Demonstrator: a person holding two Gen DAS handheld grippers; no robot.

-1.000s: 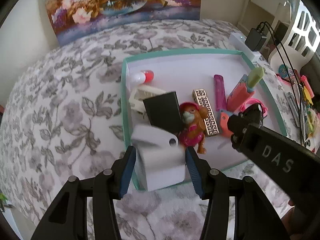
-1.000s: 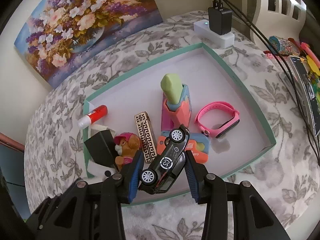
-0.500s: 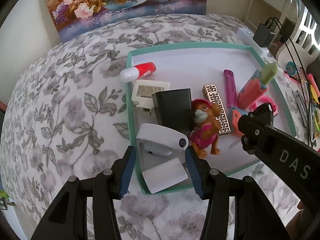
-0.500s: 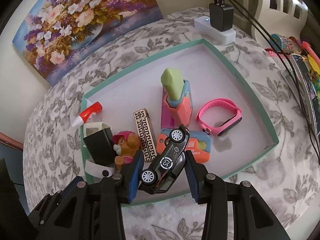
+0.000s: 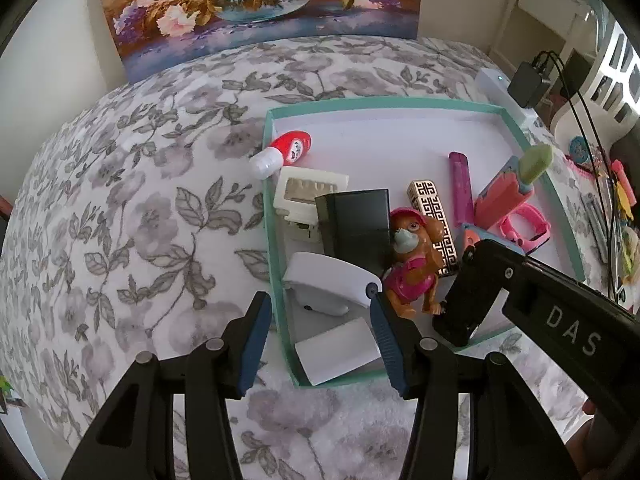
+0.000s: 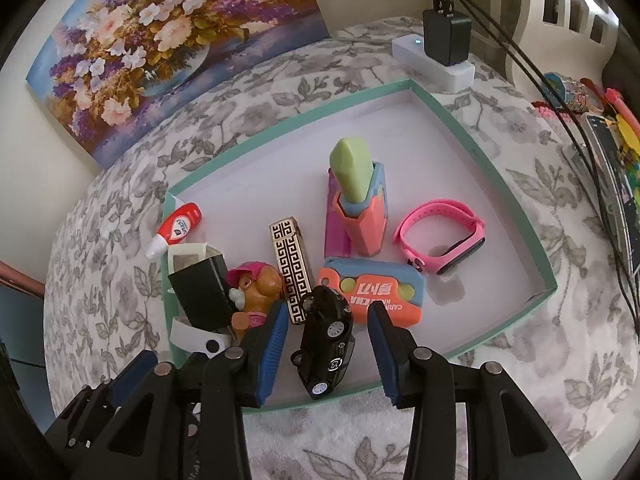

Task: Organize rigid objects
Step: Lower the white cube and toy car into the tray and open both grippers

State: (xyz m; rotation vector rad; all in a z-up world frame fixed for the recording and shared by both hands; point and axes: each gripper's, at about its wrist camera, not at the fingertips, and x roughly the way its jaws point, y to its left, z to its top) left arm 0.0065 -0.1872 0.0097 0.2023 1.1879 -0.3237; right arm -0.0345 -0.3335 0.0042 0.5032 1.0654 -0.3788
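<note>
- Left wrist view: the left claw [image 5: 318,334] stands apart and holds nothing, its fingers straddling the near left corner of the tray [image 5: 384,102], one outside the wall and one inside.
- Between and just ahead of those fingers lies the white stapler [image 5: 330,280], inside the tray at that corner, its long axis running across the claw's line, from the left wall toward the puppy [image 5: 412,258]. A white card [image 5: 338,350] lies nearer, under the fingers' span.
- Beyond the stapler lean a black box [image 5: 354,230] and a cream clip [image 5: 308,196]; a glue bottle [image 5: 282,152] rests over the tray's left wall.
- The right claw [image 5: 466,294] enters from the right, over the tray's near edge; this view does not show how its fingers stand.
- Right wrist view: the right claw [image 6: 328,346] is apart, and the car [image 6: 326,338] lies free on the tray floor between its fingers, touching neither pad as far as I can tell.
- The car's long axis runs nearly along the claw's line, nose toward the patterned bar [image 6: 290,270], tail at the tray's near edge.
- Judgement: both pieces look set down inside the tray. The tray sits on a floral cloth [image 6: 540,360]; the next pick must come from outside it, and the clutter at the right edge is nearer the right claw.
</note>
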